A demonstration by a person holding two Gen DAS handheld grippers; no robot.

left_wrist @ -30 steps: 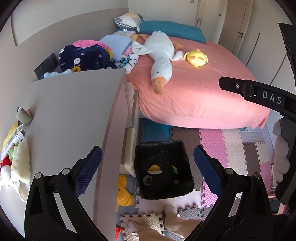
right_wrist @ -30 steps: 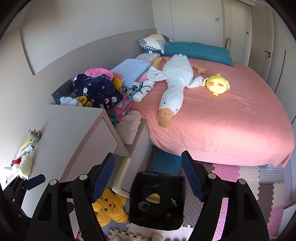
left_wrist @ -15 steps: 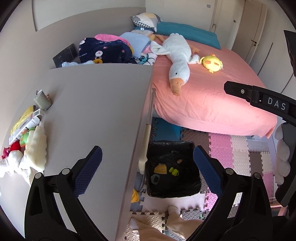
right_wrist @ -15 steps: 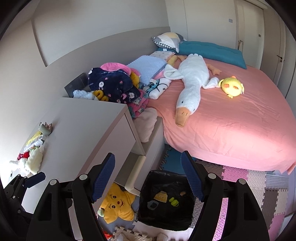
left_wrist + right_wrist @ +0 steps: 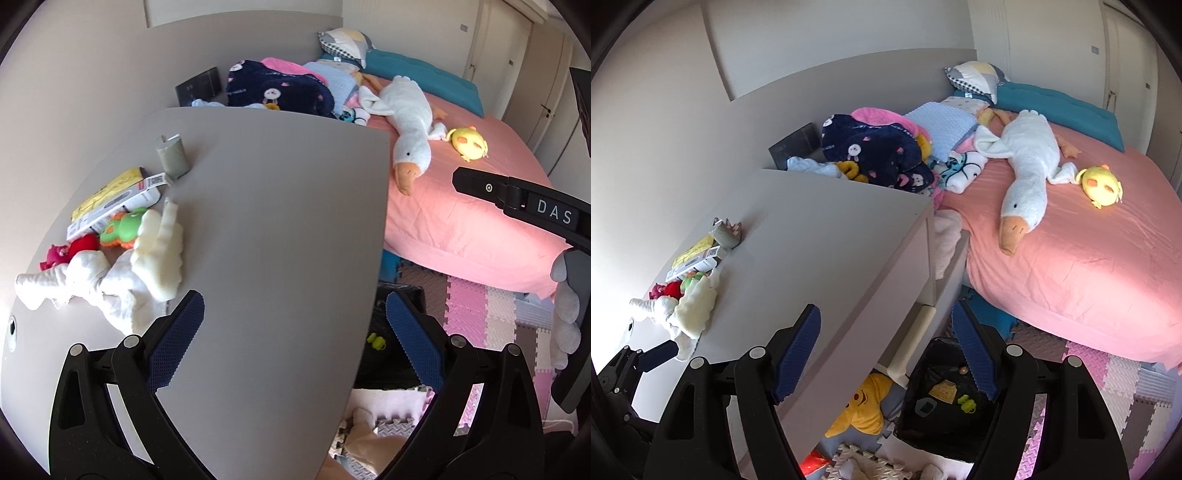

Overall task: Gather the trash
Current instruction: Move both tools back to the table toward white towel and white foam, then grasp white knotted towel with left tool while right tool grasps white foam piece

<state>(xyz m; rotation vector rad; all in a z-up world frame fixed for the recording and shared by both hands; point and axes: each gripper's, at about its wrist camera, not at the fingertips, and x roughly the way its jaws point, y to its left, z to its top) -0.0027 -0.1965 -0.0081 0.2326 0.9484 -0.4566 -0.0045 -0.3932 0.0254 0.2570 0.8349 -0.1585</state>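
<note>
A black-lined trash bin (image 5: 945, 402) stands on the floor beside the grey dresser (image 5: 820, 251), holding a yellow scrap and small green and dark bits. In the left wrist view only its edge (image 5: 384, 354) shows past the dresser top (image 5: 266, 236). A grey torn wrapper (image 5: 173, 157) stands on the dresser near the wall, also in the right wrist view (image 5: 726, 232). My left gripper (image 5: 293, 341) is open and empty above the dresser's front part. My right gripper (image 5: 886, 356) is open and empty, above the dresser's front corner and the bin.
On the dresser's left side lie a yellow-white box (image 5: 114, 195), small toys (image 5: 122, 229) and white cloths (image 5: 122, 273). A pink bed (image 5: 1071, 251) carries a white goose plush (image 5: 1027, 166) and a clothes pile (image 5: 879, 151). A yellow star plush (image 5: 864, 410) lies on foam floor mats (image 5: 1115, 384).
Both grippers have swung left, away from the bin and over the dresser top. The items on the dresser's left side have come closer in the left wrist view. Both stay open.
</note>
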